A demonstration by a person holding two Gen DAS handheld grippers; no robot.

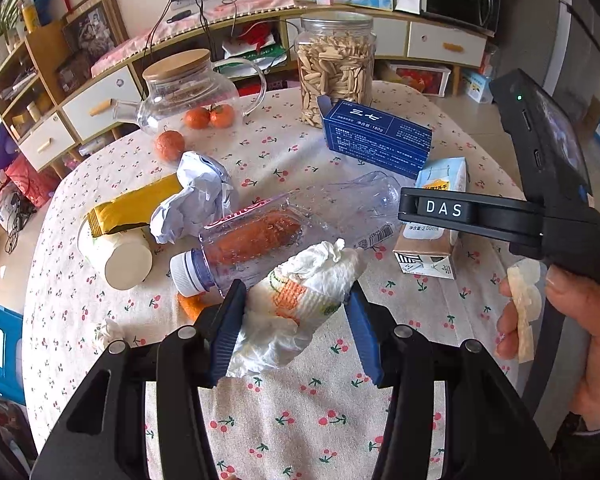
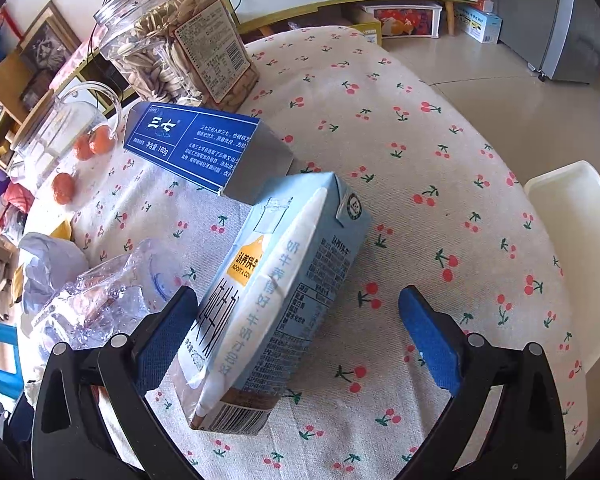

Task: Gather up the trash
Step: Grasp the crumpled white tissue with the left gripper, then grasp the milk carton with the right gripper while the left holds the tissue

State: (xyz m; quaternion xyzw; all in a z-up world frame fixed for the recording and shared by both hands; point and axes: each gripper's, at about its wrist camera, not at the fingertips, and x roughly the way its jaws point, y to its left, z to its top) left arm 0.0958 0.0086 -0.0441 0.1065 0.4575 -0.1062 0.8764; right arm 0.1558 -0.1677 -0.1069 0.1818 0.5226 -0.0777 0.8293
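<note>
Crumpled tissue [image 1: 300, 312] clamped in left gripper [image 1: 296, 320]; milk carton [image 2: 268, 300] between right gripper's [image 2: 296, 340] spread, seemingly untouching pads.

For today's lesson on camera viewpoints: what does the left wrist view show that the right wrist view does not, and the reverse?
Left wrist only: a crumpled white paper tissue clamped in the left hand-held gripper, and a yellow snack wrapper.
Right wrist only: the open right hand-held gripper straddling the pale blue milk carton, and a cream plastic chair.
Both: that carton, the dark blue cardboard box, the clear seed jar, and the cherry-print tablecloth.
</note>
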